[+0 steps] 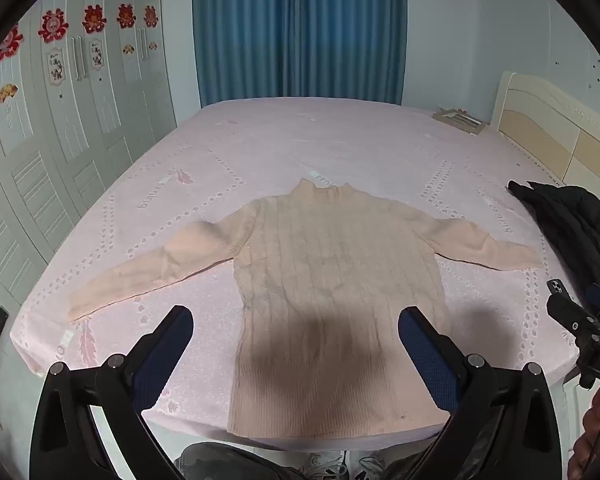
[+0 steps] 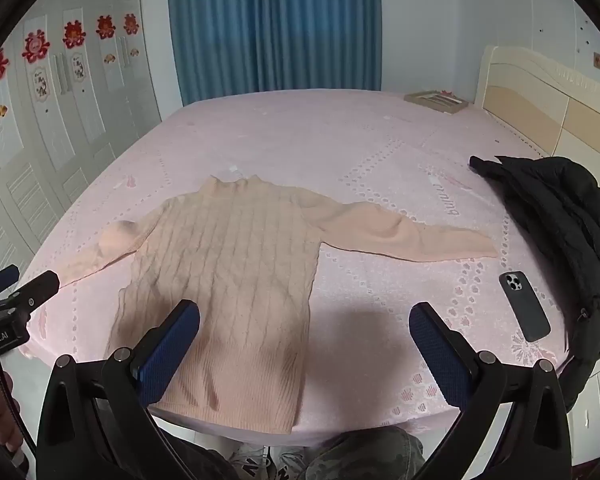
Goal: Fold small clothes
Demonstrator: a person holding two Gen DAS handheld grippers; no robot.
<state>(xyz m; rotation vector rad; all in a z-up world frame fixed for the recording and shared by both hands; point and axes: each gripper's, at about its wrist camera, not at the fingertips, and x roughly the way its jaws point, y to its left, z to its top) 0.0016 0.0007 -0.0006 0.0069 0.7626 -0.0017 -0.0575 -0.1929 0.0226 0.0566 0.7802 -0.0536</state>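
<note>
A small peach cable-knit sweater (image 1: 332, 280) lies flat on the pink bed (image 1: 300, 140), collar away from me, hem at the near edge, both sleeves spread out to the sides. It also shows in the right wrist view (image 2: 228, 268). My left gripper (image 1: 296, 316) is open and empty, hovering above the sweater's lower body. My right gripper (image 2: 304, 312) is open and empty, above the hem's right side and the bare sheet. Each gripper shows at the edge of the other's view.
A black jacket (image 2: 560, 216) lies at the bed's right edge, with a dark phone (image 2: 524, 306) beside it. A flat box (image 2: 436, 100) sits at the far right corner near the headboard (image 2: 540, 92). Wardrobe doors (image 1: 60, 140) line the left; blue curtains (image 1: 296, 28) hang behind.
</note>
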